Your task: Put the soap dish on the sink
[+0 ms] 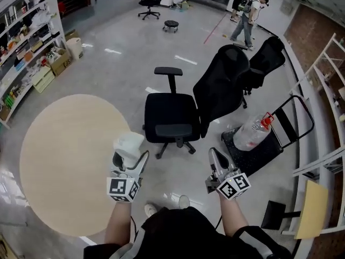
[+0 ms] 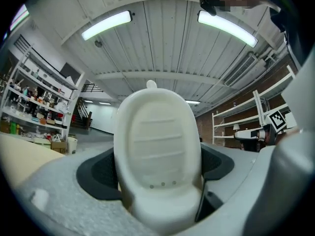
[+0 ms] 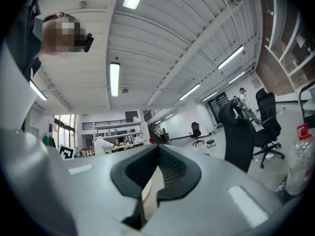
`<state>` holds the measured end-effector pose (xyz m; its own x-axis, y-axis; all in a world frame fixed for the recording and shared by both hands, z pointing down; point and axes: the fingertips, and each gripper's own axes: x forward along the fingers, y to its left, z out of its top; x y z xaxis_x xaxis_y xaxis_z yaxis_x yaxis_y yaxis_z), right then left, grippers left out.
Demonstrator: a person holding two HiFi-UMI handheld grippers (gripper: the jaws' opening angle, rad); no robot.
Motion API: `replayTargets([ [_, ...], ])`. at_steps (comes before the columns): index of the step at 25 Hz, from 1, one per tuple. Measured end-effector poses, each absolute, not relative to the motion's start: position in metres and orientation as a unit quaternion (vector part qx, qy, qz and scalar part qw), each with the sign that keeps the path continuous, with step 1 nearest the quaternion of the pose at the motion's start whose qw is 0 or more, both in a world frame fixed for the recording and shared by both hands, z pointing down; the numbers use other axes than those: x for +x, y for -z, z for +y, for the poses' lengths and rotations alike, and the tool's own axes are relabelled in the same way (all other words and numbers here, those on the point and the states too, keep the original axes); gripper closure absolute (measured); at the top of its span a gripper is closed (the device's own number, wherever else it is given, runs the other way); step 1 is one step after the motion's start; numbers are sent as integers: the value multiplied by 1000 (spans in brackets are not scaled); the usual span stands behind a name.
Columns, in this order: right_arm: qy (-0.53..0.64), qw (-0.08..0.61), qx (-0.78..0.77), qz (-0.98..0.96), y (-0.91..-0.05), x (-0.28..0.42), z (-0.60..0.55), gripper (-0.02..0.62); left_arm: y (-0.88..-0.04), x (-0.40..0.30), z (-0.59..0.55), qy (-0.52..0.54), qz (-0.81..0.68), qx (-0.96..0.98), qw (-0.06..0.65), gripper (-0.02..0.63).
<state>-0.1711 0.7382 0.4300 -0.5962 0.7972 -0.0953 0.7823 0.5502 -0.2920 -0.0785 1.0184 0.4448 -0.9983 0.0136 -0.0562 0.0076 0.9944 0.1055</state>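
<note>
"White soap dish [image 1: 129, 143], where is it?"

"Up in the left gripper [image 1: 129, 157]. Its two jaws squeeze the dish from both sides. The dish stands upright, just off the right edge of the round wooden table [image 1: 64, 161]."

"What does the dish look like up close?"

"It is oval, with raised lines across it and three tiny holes near the bottom."

"And the right gripper [image 1: 215, 156]?"

"It hangs further right of the table, apart from the left one. Its jaws are nearly together, with only a thin slit between them, and nothing is in there."

"What else is near the table?"

"A black office chair [image 1: 171, 117] stands on the shiny floor [image 1: 108, 63], right of the table. Further right is a black trolley [image 1: 264, 155] with a big clear bottle [image 1: 252, 131] lying on it. Shelves [image 1: 24, 42] full of things stand beyond the table's left side. Two people [image 1: 245, 18] stand far beyond the table."
</note>
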Motion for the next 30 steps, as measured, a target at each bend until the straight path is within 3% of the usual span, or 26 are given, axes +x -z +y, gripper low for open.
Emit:
replayTargets([
  [24, -160, -72, -255, -951, -420, -196, 449, 589, -425, -190, 760, -20, 982, -189, 17, 144],
  [30, -162, -68, -210, -962, -435, -189, 366, 589, -433, -213, 671, -19, 972, -234, 12, 144],
])
